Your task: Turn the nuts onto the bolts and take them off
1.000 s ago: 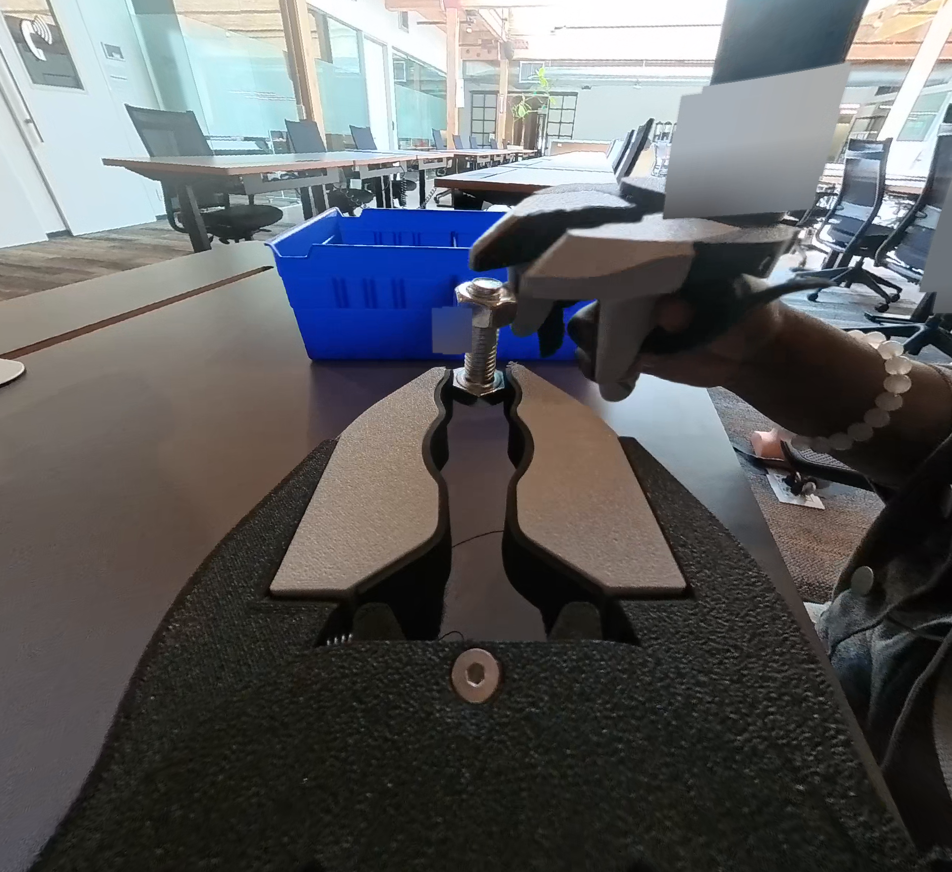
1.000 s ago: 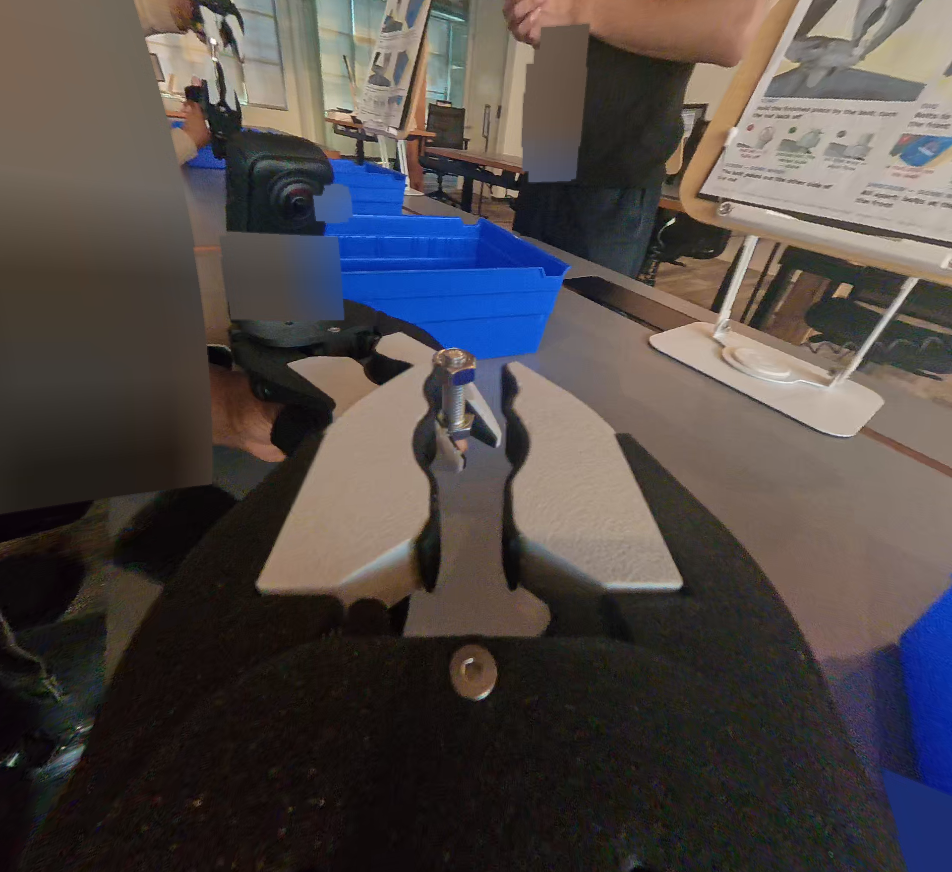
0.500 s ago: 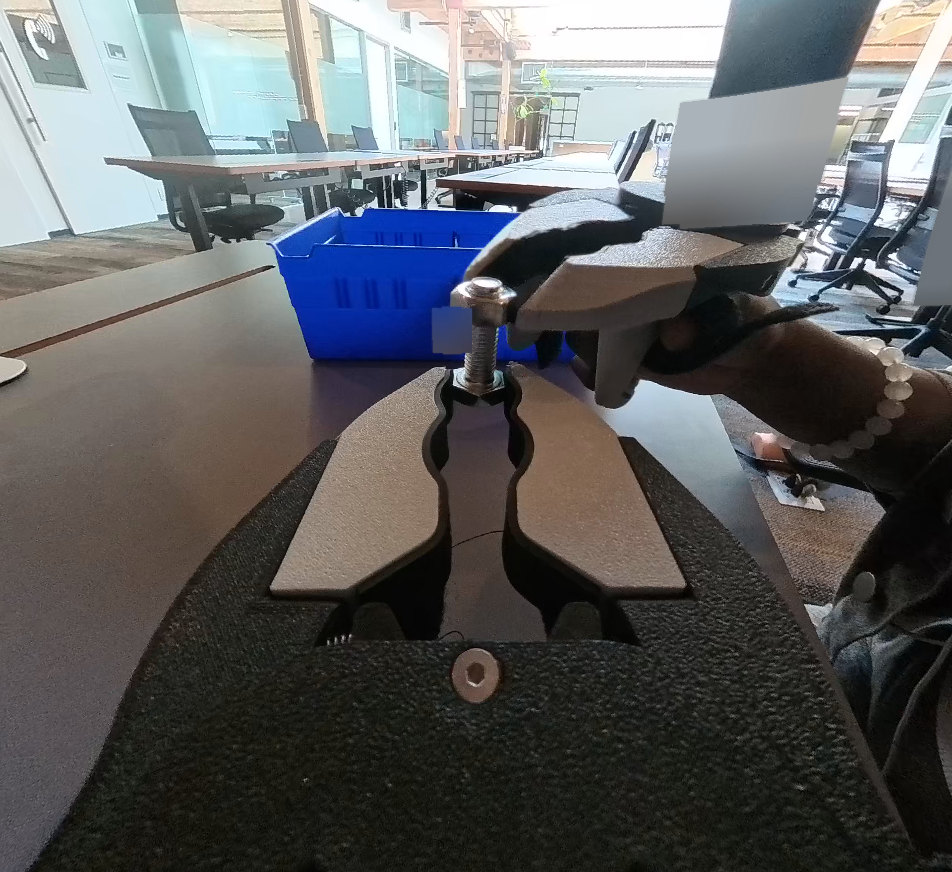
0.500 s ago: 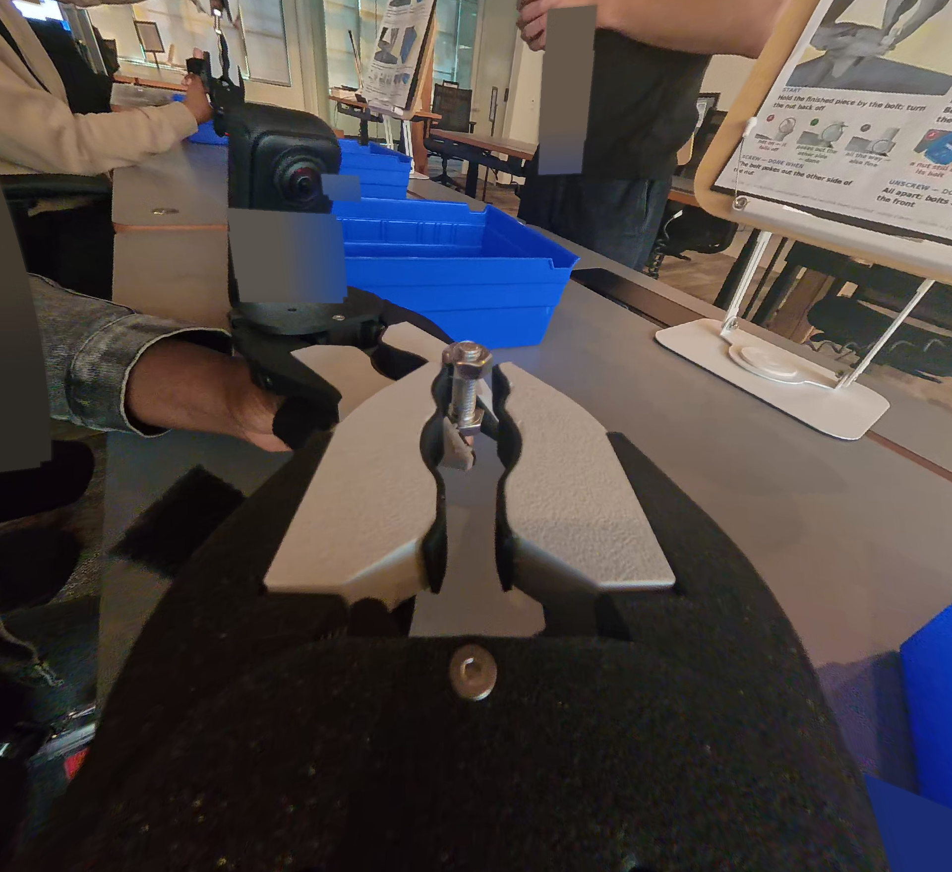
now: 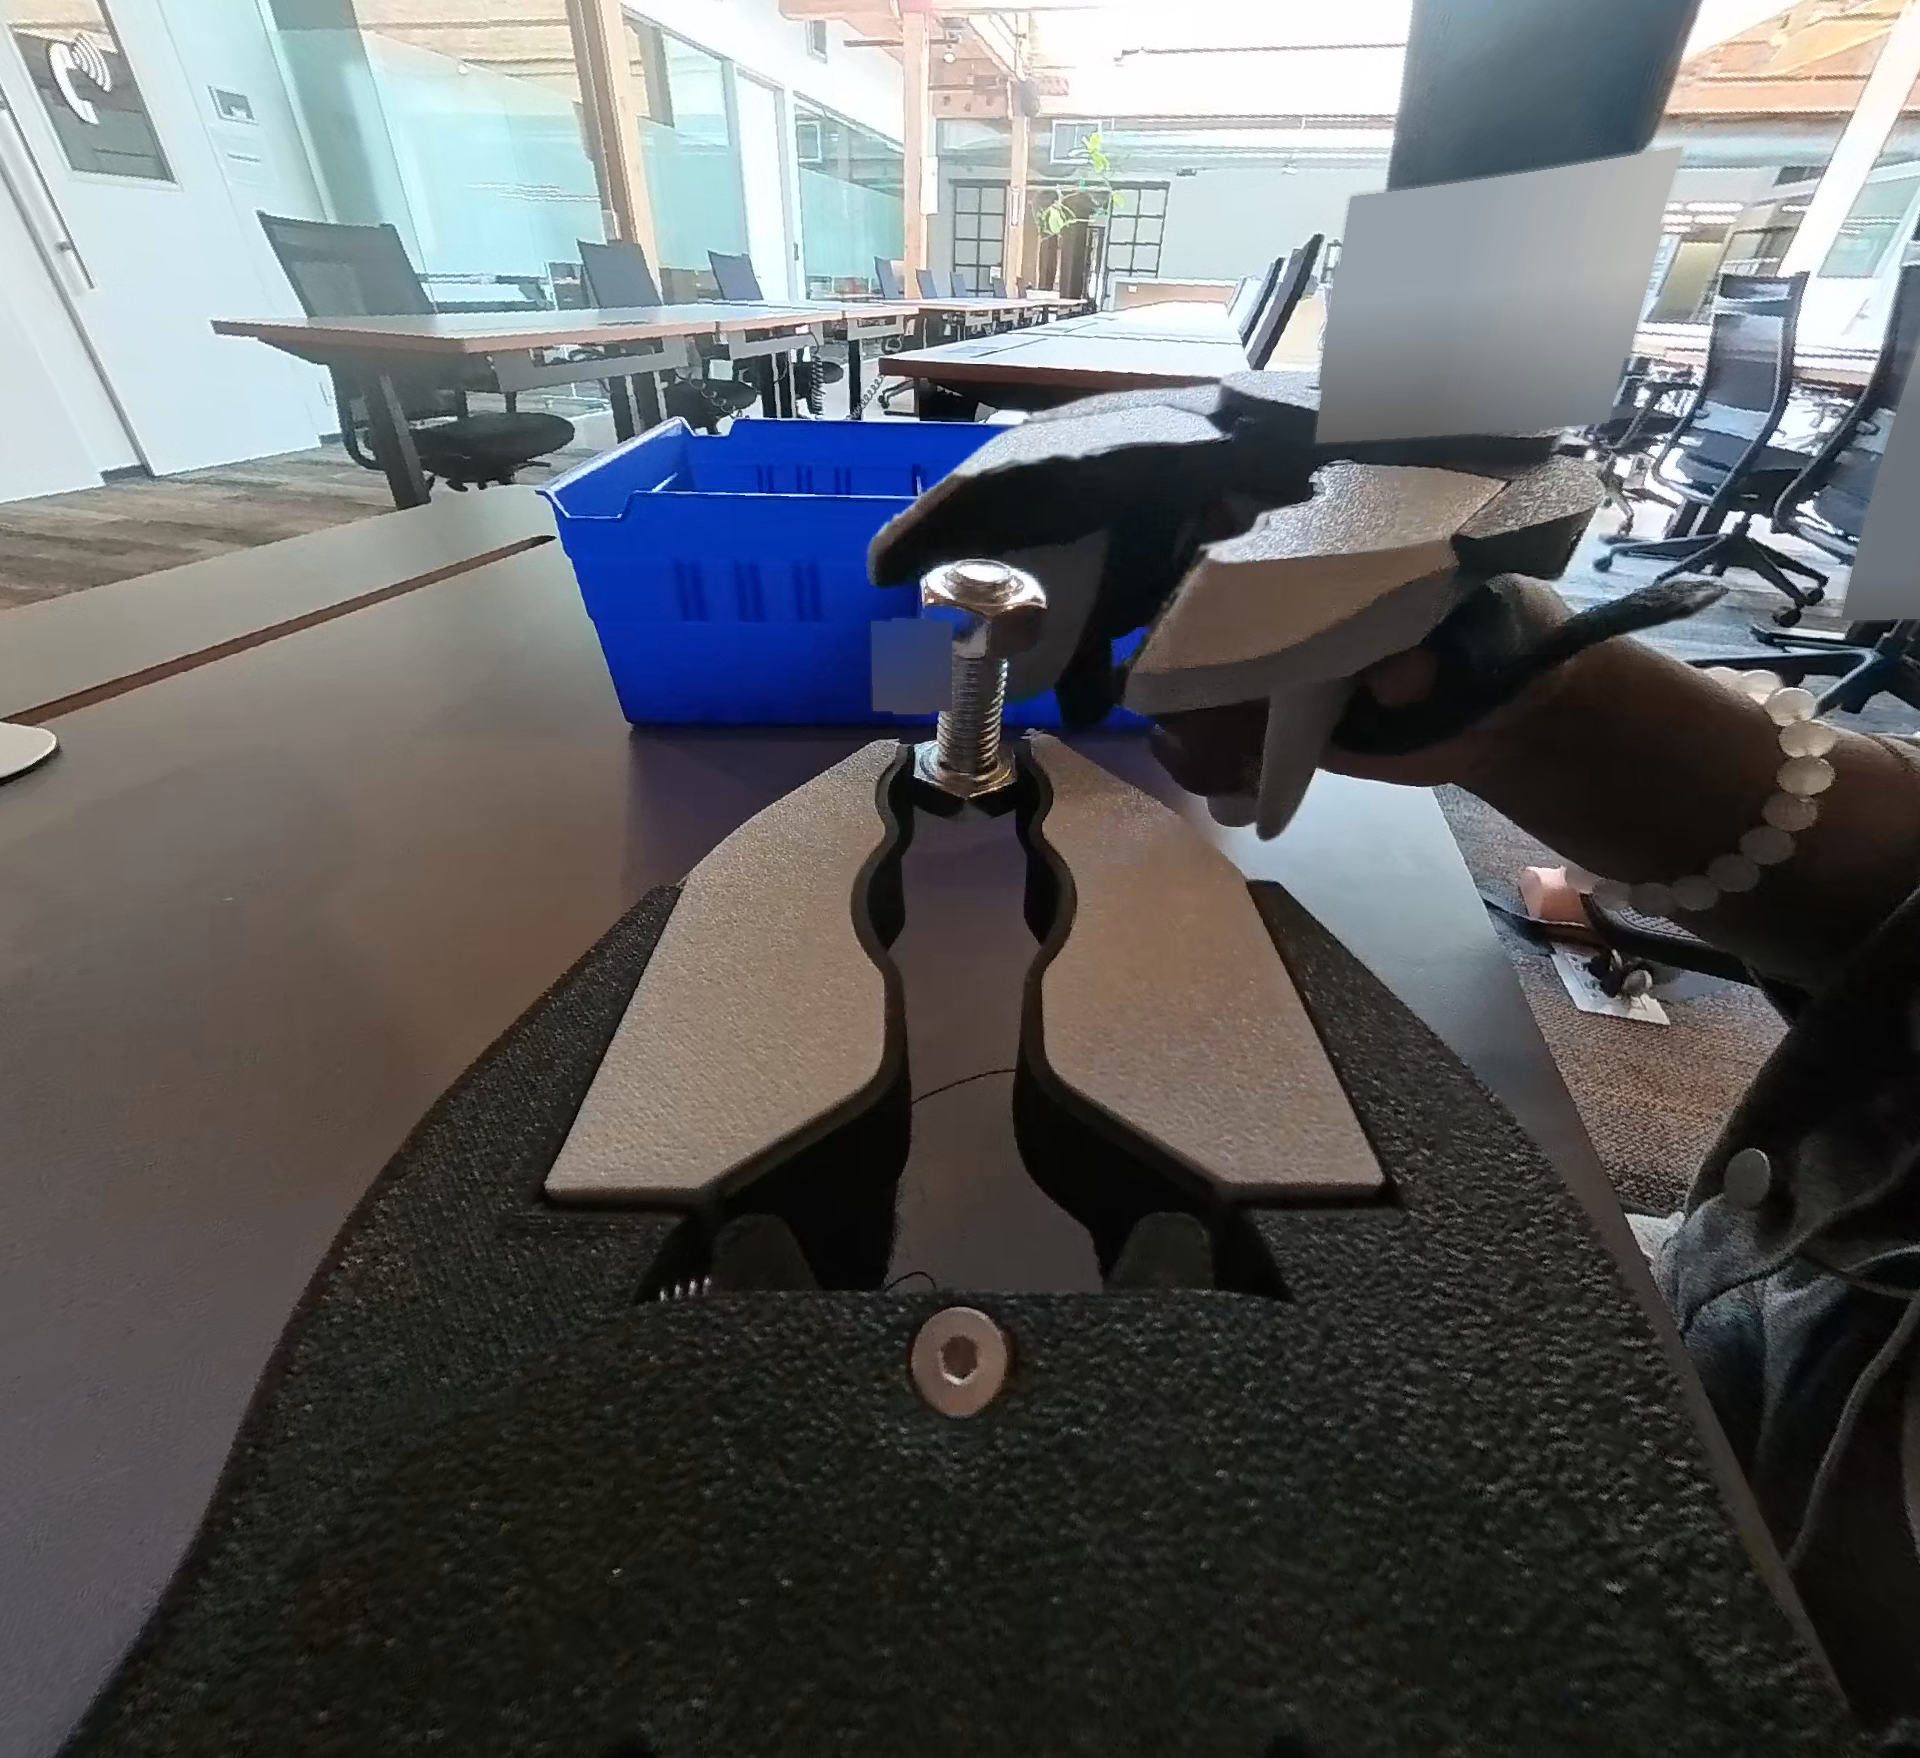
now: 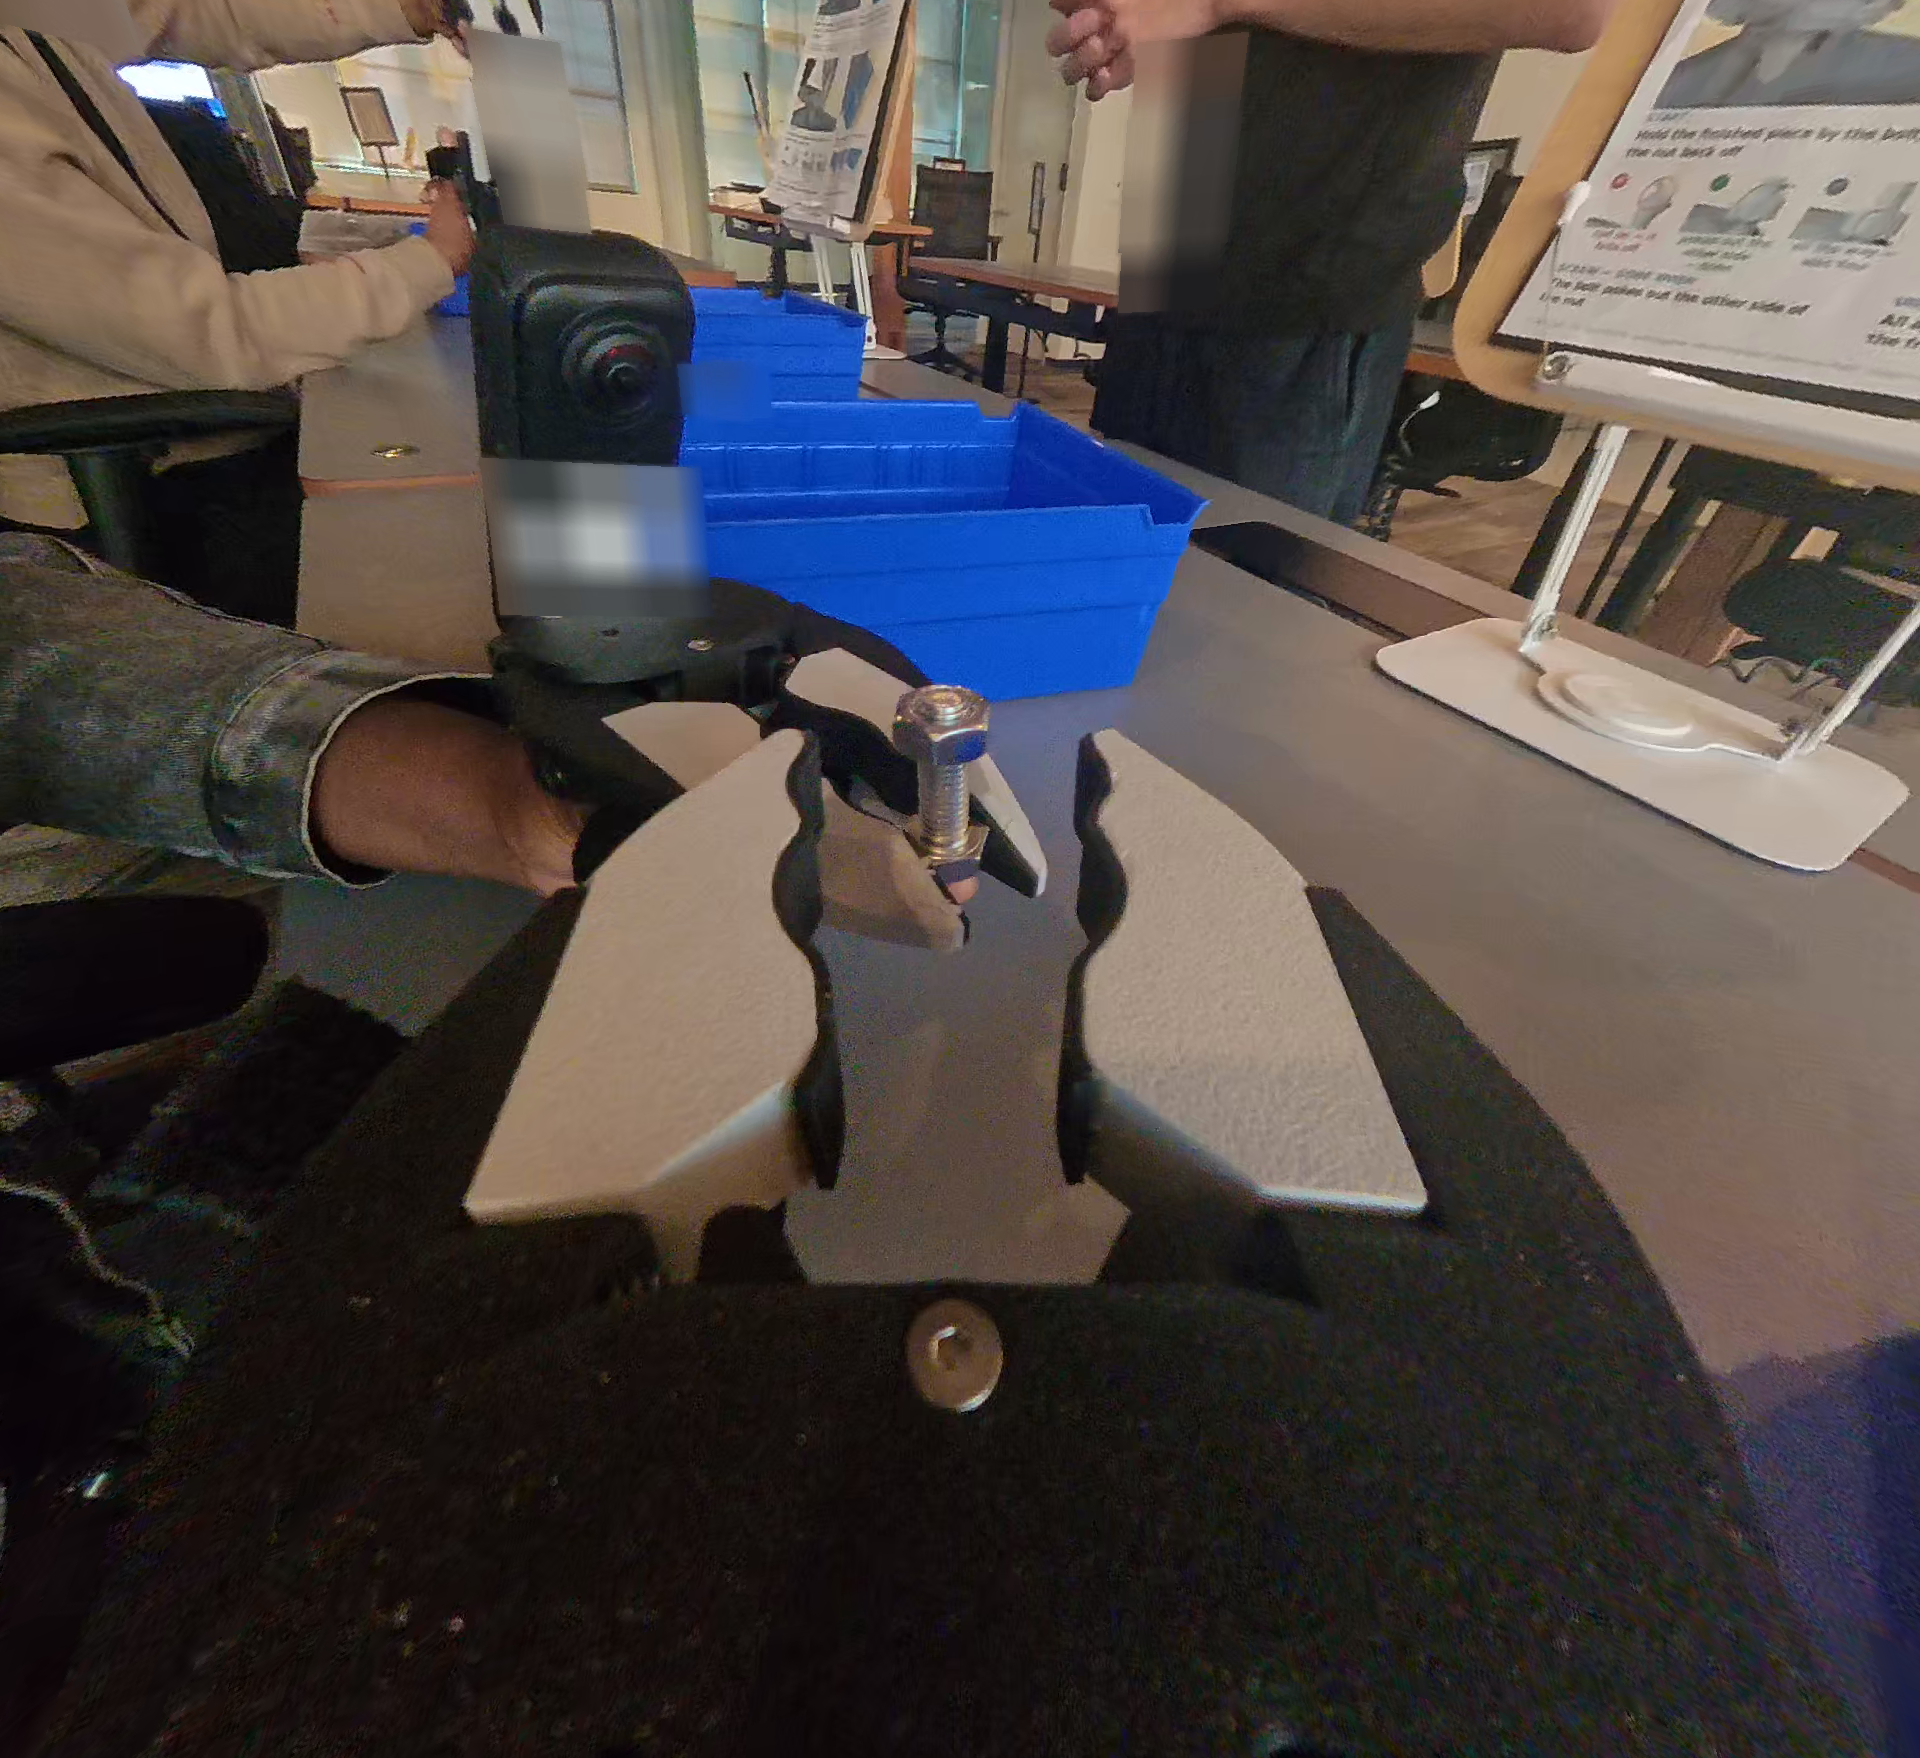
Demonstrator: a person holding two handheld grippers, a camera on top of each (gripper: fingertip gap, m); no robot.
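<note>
A silver bolt (image 5: 971, 680) stands upright, head up, with a nut (image 5: 961, 778) at its lower end. My left gripper (image 5: 964, 763) is shut on the nut and holds the bolt above the dark table (image 5: 260, 877). My right gripper (image 5: 1023, 617) comes in from the right at the level of the bolt head. In the right wrist view my right gripper (image 6: 945, 752) is open, its fingers spread on either side of the bolt (image 6: 943, 773) and not touching it. The left gripper (image 6: 956, 867) grips the nut (image 6: 951, 841) there.
A blue bin (image 5: 748, 586) stands on the table just behind the bolt; it also shows in the right wrist view (image 6: 935, 565). A white stand (image 6: 1662, 752) holding an instruction sheet is at the right. A person (image 6: 1351, 202) stands behind the table, and another person (image 6: 156, 233) sits at the left. My two grippers' fingertips are within a few centimetres of each other.
My right gripper's fingers, close around the bolt half a second ago, have spread apart. The left gripper keeps its hold on the nut and has hardly moved.
</note>
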